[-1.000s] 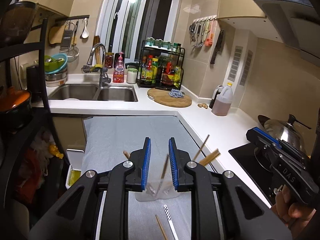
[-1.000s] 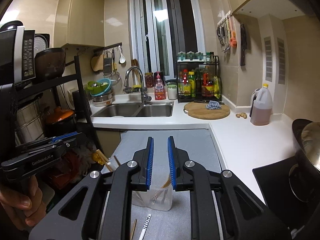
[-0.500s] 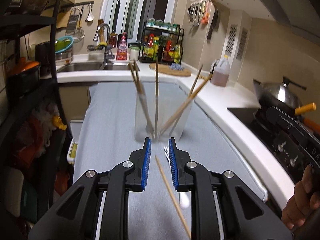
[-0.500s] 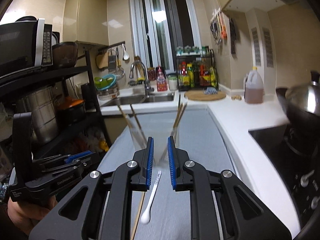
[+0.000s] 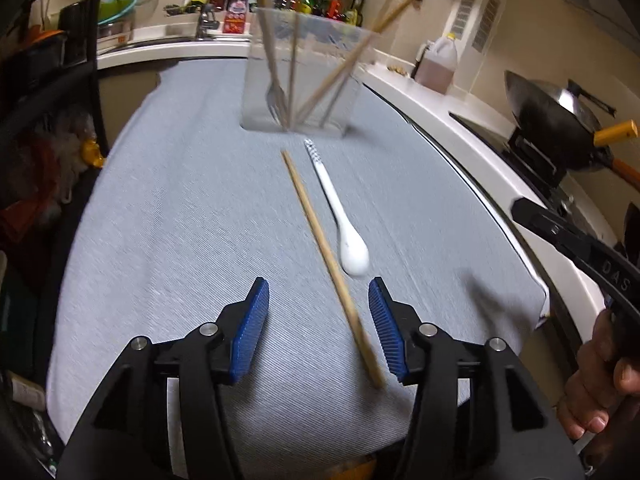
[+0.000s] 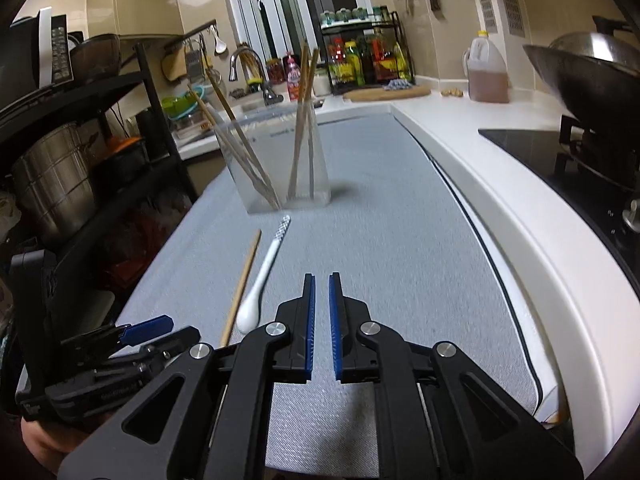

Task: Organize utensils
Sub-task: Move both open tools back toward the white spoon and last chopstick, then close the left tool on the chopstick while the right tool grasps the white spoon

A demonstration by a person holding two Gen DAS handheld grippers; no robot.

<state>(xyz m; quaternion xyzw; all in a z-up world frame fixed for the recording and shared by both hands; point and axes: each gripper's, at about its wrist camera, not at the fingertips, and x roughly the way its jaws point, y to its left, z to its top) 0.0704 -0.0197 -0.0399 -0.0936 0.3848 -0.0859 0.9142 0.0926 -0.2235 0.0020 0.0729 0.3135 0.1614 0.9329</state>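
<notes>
A clear plastic holder [image 5: 300, 76] with several chopsticks and a fork stands on the grey cloth; it also shows in the right wrist view [image 6: 276, 164]. A loose wooden chopstick [image 5: 320, 240] and a white spoon [image 5: 340, 216] lie side by side in front of it. My left gripper [image 5: 318, 304] is open, low over the cloth, with the chopstick's near end between its fingers, untouched. My right gripper [image 6: 322, 296] is shut and empty, to the right of the spoon [image 6: 260, 284] and chopstick [image 6: 242, 284]. The left gripper [image 6: 144, 330] shows at lower left there.
The grey cloth [image 5: 160, 240] covers the counter. A white countertop edge [image 6: 500, 200] runs along the right, with a wok [image 5: 556, 120] on a stove beyond. A black shelf rack [image 6: 100, 160] with pots stands at the left. A sink and bottles are at the back.
Both grippers have dropped lower toward the cloth. My left gripper has opened wide around the near end of the loose chopstick. The right gripper stays shut.
</notes>
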